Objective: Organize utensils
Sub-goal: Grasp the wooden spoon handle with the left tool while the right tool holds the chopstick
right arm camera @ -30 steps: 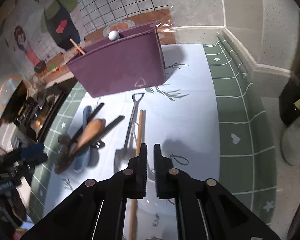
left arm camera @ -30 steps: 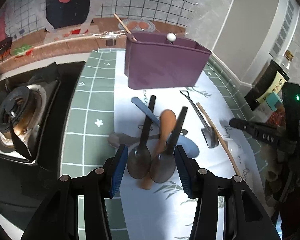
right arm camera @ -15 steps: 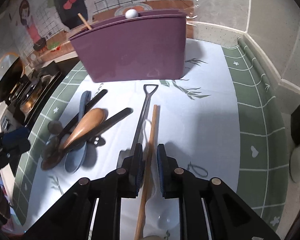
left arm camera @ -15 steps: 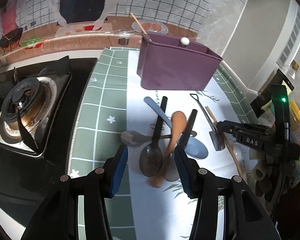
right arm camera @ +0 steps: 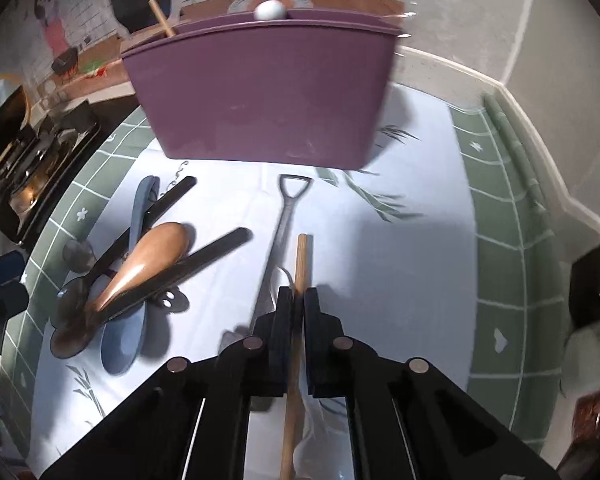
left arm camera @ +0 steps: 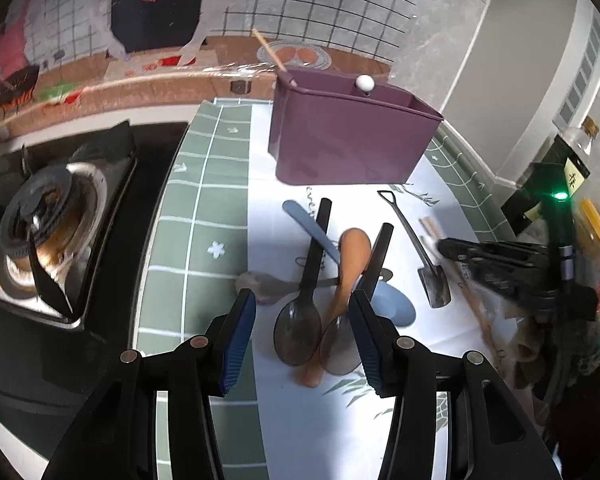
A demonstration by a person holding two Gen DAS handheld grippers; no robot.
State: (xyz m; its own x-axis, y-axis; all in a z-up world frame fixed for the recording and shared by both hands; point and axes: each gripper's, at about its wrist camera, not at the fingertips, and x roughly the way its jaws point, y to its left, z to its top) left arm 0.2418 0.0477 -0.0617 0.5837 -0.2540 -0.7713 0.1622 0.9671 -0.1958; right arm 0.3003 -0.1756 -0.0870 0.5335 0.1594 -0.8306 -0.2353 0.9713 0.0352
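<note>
Wooden stick (right arm camera: 298, 312) clamped between right gripper (right arm camera: 296, 308) fingers, long axis running straight ahead, far tip pointing toward purple bin (right arm camera: 260, 92), beside metal shovel-spoon (right arm camera: 278, 232) on white mat (right arm camera: 412, 264). Left gripper (left arm camera: 302, 320) spread wide above crossed spoons (left arm camera: 324, 280), grasping nothing.

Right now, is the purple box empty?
No. A wooden stick and a white-knobbed handle poke above the purple box rim.
</note>
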